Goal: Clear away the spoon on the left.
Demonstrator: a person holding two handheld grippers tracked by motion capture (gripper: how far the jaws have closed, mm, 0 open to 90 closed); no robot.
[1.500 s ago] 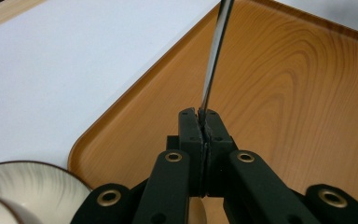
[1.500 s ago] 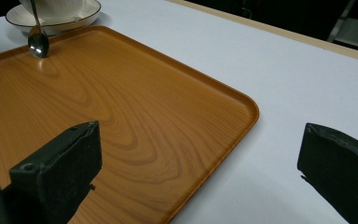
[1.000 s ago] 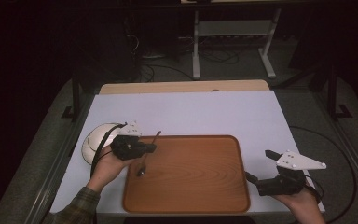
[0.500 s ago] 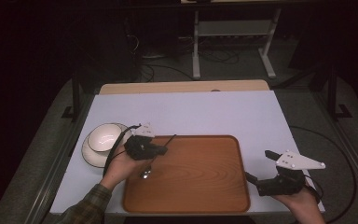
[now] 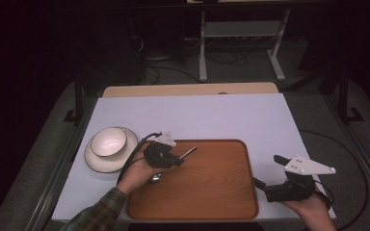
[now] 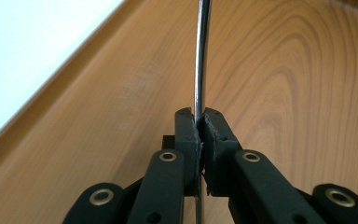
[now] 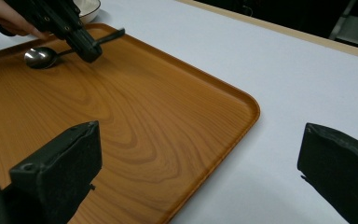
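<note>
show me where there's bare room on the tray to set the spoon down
Bare wood spans the tray from its middle to its right rim. Its upper left corner is crowded: left gripper, spoon, then bowl on plate.

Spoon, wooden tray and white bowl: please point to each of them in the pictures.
spoon (image 7: 39, 57), right gripper view, on its shiny bowl end.
wooden tray (image 5: 212, 187), high view, on its bare floor.
white bowl (image 5: 108, 142), high view, on its inner wall.

table bright, surroundings dark | soft shadows | near jaws blurred | no glare
</note>
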